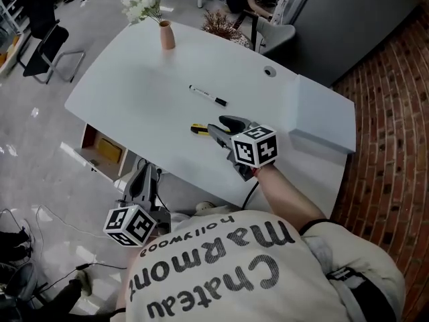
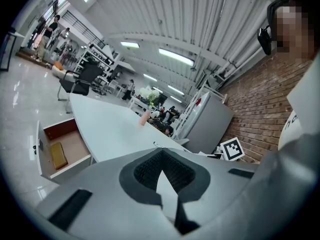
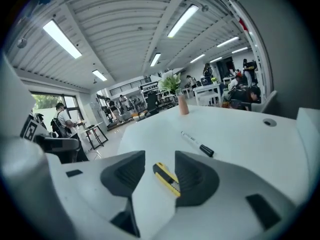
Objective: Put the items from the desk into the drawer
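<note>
The drawer [image 1: 86,138] stands pulled out below the white desk's [image 1: 134,86] left edge, with a flat yellow-brown item [image 2: 58,155] lying inside. Just right of it, off the desk, the left gripper [image 2: 160,150] hangs with its jaws together and nothing between them. On the desktop a yellow-and-black utility knife [image 1: 199,129] lies between the parted jaws of the right gripper [image 3: 159,156], neither pad pressing it. A black-capped marker [image 1: 208,96] lies beyond, apart.
</note>
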`<state>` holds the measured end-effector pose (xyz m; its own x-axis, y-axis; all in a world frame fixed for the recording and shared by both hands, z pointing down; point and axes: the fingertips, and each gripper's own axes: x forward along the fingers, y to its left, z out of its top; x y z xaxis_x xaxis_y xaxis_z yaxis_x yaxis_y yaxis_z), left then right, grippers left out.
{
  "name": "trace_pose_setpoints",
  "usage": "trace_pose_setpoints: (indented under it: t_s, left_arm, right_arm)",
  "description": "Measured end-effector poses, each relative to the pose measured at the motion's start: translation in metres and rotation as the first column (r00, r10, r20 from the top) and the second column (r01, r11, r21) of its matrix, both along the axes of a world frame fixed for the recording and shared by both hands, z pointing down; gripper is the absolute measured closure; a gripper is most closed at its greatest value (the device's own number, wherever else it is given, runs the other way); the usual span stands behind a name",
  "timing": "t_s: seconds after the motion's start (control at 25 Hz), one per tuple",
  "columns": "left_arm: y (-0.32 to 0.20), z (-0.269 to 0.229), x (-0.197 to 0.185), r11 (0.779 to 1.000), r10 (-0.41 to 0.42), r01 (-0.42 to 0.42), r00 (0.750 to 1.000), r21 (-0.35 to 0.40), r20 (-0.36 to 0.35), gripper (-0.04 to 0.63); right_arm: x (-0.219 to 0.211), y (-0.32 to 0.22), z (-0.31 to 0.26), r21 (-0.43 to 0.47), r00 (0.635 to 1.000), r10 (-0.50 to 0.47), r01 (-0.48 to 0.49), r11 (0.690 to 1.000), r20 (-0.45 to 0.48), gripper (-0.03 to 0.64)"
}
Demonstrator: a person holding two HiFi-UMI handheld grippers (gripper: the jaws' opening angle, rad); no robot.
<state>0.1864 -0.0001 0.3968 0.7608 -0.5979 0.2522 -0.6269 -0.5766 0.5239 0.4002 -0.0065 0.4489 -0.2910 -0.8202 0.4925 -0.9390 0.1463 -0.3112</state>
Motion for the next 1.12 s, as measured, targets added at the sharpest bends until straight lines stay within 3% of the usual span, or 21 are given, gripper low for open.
trace_pose_setpoints:
  t_s: [0.44, 0.68, 1.12]
  left_arm:
    - [0.025, 0.0, 0.025, 1.0, 0.014, -0.015, 0.999, 0.005, 0.029, 0.594]
    - [0.031, 0.002, 0.022, 1.0, -0.006, 0.006, 0.999, 0.001, 0.049, 0.594]
    - [0.039, 0.003, 0.001, 0.997, -0.079, 0.08, 0.994, -0.015, 0.073, 0.594]
  right_arm:
    - [0.027, 0.031, 0.039, -0.119, 0.997, -0.045, 0.037, 0.992, -0.065, 0.31]
    - [0.035, 0.035, 0.065, -0.182, 0.98, -0.117, 0.087, 0.979, -0.162, 0.261]
    - [0.035, 0.028, 0.085, -0.221, 0.932, -0.213, 0.15, 0.964, -0.294, 0.281]
